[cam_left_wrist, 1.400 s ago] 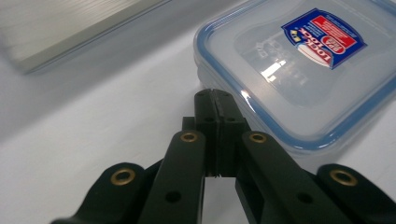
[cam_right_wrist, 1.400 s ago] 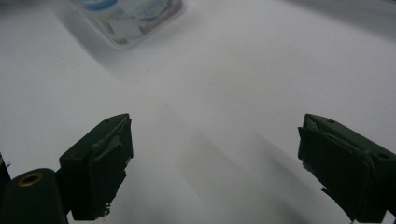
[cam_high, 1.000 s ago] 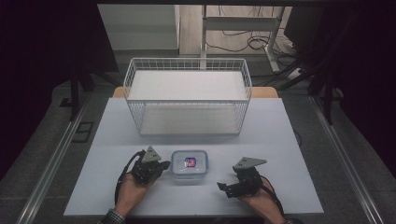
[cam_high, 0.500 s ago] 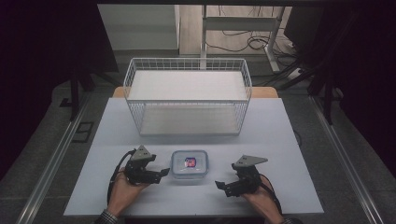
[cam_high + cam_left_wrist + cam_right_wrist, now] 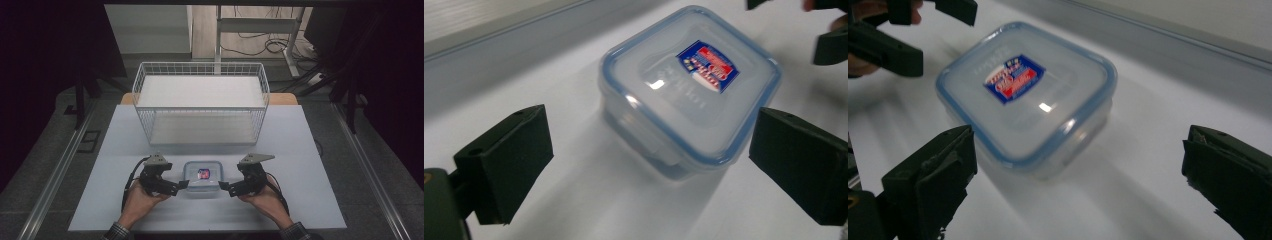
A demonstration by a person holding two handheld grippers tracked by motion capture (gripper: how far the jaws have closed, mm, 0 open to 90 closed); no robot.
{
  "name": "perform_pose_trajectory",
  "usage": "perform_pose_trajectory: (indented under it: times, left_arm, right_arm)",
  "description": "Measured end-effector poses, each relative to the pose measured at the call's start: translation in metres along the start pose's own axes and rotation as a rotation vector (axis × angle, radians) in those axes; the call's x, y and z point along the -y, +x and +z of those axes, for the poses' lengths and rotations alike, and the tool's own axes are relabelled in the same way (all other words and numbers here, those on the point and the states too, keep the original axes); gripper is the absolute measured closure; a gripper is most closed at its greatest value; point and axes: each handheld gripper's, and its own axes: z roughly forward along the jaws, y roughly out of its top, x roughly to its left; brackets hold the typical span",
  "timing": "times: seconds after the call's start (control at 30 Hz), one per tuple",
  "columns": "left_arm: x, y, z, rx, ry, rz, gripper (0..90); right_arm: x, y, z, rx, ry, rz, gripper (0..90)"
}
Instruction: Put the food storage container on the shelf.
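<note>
A clear square food box with a blue-rimmed lid and a red-and-blue label sits near the front of the white table. My left gripper is at its left side and my right gripper at its right, both aimed inward. In the left gripper view the jaws have just been opening and stand wide, with the box's near corner between them, untouched. In the right gripper view the jaws have also just been opening, with the box just ahead and apart from the pads.
A white wire basket stands at the back of the table, behind the box. Floor rails run along both sides of the table. Cables trail from both grippers toward the front edge.
The left gripper's jaws have spread from shut to wide. The right gripper has slid left toward the box and its jaws widened a little. The box has not moved.
</note>
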Motion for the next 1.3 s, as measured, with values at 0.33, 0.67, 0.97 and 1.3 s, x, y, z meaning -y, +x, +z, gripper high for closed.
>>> perform_pose_trajectory:
  times: [0.33, 0.67, 0.97, 1.3]
  left_arm:
    - [-0.009, 0.003, 0.023, -0.01, 0.032, -0.004, 6.1]
    - [-0.005, 0.004, 0.032, 0.142, 0.074, -0.097, 11.1]
    - [0.007, 0.002, 0.011, 0.164, 0.035, -0.102, 37.6]
    - [0.018, 0.017, 0.002, 0.281, -0.024, -0.169, 55.6]
  right_arm:
    - [-0.023, 0.001, 0.037, -0.037, 0.06, 0.001, 3.8]
    - [-0.013, -0.006, 0.047, -0.173, 0.139, 0.117, 9.9]
    - [0.002, -0.014, 0.019, -0.249, 0.112, 0.162, 43.9]
    - [0.007, -0.024, 0.011, -0.344, 0.073, 0.213, 57.0]
